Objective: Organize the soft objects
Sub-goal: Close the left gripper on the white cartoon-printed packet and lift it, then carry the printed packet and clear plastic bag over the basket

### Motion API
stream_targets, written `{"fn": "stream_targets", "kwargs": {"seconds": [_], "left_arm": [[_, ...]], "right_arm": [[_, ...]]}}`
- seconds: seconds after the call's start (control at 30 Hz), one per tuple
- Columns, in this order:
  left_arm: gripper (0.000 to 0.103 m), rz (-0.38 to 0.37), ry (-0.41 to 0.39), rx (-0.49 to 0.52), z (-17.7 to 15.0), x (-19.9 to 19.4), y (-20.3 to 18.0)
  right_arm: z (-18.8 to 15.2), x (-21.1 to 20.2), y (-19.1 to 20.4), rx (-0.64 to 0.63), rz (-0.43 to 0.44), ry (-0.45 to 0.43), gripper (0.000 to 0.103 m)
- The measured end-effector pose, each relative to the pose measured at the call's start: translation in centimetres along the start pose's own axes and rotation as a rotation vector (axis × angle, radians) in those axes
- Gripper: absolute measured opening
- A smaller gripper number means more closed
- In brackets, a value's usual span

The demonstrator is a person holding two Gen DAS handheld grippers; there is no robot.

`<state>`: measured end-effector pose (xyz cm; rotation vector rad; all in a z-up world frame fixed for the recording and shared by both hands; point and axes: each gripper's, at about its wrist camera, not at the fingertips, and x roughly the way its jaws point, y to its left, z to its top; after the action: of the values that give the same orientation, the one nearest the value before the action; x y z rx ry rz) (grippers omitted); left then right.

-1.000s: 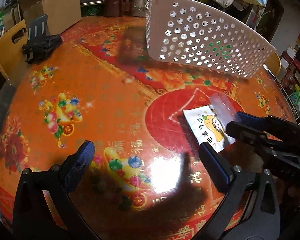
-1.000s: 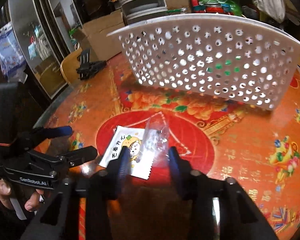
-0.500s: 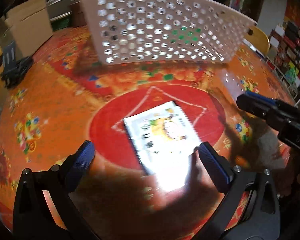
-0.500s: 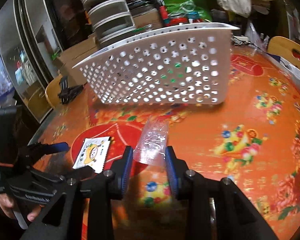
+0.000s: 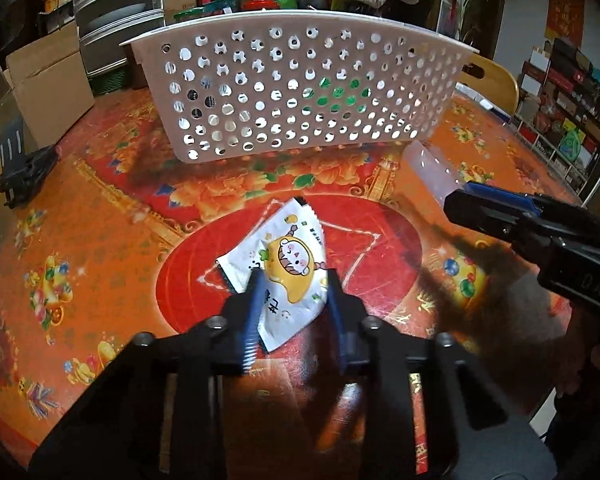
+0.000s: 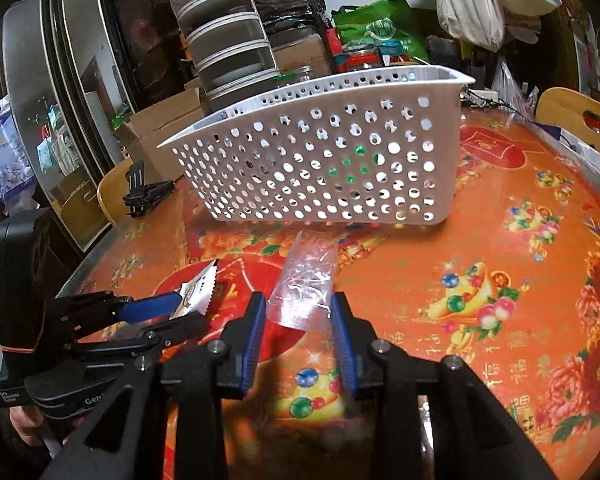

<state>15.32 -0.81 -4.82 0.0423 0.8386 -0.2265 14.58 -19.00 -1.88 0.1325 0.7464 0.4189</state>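
Note:
My left gripper (image 5: 294, 292) is shut on a white snack packet (image 5: 284, 256) with a yellow cartoon print, over the red circle of the table; the packet (image 6: 194, 292) also shows in the right wrist view, lifted off the table. My right gripper (image 6: 298, 320) is shut on a clear plastic bag (image 6: 306, 280), held above the table; the bag (image 5: 430, 168) also shows in the left wrist view, sticking out of the right gripper (image 5: 456, 196). A white perforated basket (image 5: 300, 92) stands behind both, also in the right wrist view (image 6: 324, 164).
The round table (image 5: 100, 220) has an orange and red patterned cover. A black clamp-like tool (image 5: 20, 164) lies at its left edge. Cardboard boxes (image 5: 44, 72), stacked drawers (image 6: 228, 48) and wooden chairs (image 6: 576, 112) surround the table.
My left gripper has closed on the snack packet and raised it. My right gripper has carried the clear bag rightward and nearer the basket.

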Motion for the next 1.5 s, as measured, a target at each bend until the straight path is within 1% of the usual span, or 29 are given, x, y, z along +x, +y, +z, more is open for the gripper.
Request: {"fn": "stream_targets", "kwargs": {"seconds": [0.07, 0.3, 0.47, 0.7, 0.77, 1.0, 1.2, 1.37, 1.5], "left_arm": [[0.019, -0.016, -0.016, -0.012, -0.2, -0.4, 0.4], [0.015, -0.054, -0.057, -0.031, -0.5, -1.4, 1.0], [0.01, -0.068, -0.088, -0.068, -0.6, -2.1, 1.9], [0.006, -0.071, -0.112, -0.076, -0.6, -3.0, 2.3], [0.005, -0.066, -0.117, -0.077, -0.4, -3.4, 2.5], [0.004, -0.062, -0.157, -0.072, 0.8, -5.2, 2.7], [0.004, -0.069, -0.201, -0.072, 2.2, -7.6, 2.9], [0.004, -0.07, -0.236, -0.066, 3.7, -9.8, 2.9], [0.004, -0.064, -0.261, -0.05, 5.3, -11.2, 2.6]], "right_arm": [[0.0, -0.1, 0.0, -0.001, 0.003, -0.002, 0.032], [0.0, 0.0, 0.0, 0.002, 0.009, 0.003, 0.032], [0.0, 0.2, 0.0, 0.005, 0.005, 0.007, 0.032], [-0.1, 0.0, 0.0, 0.008, -0.02, -0.001, 0.032], [-0.1, 0.0, 0.0, 0.013, -0.01, 0.005, 0.032], [0.5, -1.3, 0.9, -0.009, 0.001, -0.006, 0.032], [2.0, -4.2, 1.1, -0.017, 0.018, -0.05, 0.032], [3.1, -5.9, 1.5, -0.03, 0.025, -0.06, 0.032], [4.1, -6.7, 1.9, -0.046, 0.012, -0.061, 0.032]]}}
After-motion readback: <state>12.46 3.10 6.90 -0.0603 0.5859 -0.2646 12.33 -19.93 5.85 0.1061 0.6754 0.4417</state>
